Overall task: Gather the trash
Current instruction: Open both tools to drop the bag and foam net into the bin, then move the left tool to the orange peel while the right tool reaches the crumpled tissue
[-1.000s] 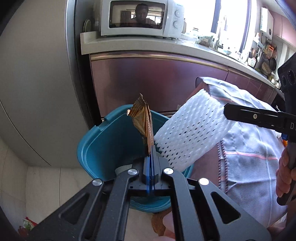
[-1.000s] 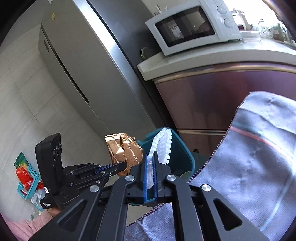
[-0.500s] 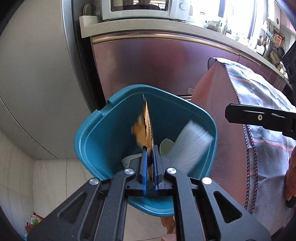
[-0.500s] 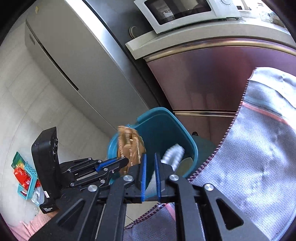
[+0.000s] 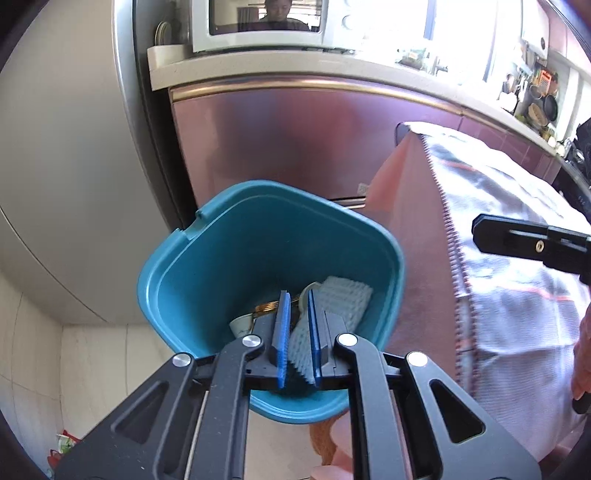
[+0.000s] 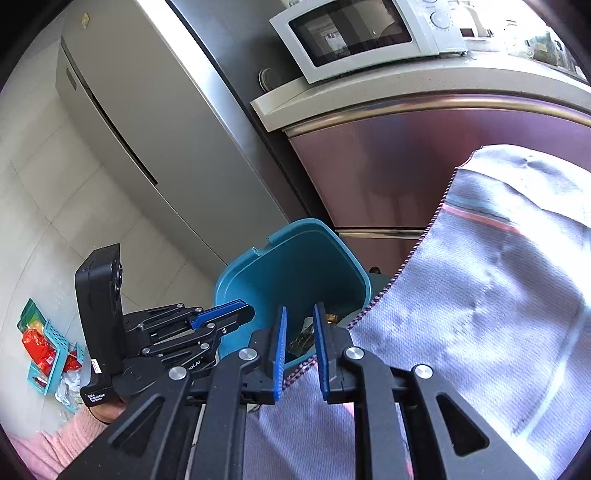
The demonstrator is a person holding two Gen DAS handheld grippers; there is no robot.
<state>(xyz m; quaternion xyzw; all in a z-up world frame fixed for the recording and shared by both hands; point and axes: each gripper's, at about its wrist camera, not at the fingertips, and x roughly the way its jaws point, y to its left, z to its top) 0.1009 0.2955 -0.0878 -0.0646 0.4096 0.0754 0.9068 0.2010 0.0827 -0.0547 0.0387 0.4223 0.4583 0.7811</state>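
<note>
One teal bin (image 5: 236, 236) holds one foam net (image 5: 345, 299), one wrapper (image 5: 266, 307).

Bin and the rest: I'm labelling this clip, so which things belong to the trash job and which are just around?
Job:
- teal bin
- white foam net, in the bin
- gold wrapper, in the bin
- left gripper, opening, nothing between
- right gripper, opening, nothing between

Around:
- microwave
- fridge
- cloth
- floor basket

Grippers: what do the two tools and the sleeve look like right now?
Both are black linkage frames with silver pivot bolts and blue ribbed pads. The left gripper has a black camera block at its rear and a small white label. A pink sleeve shows at that wrist. No cables visible.
</note>
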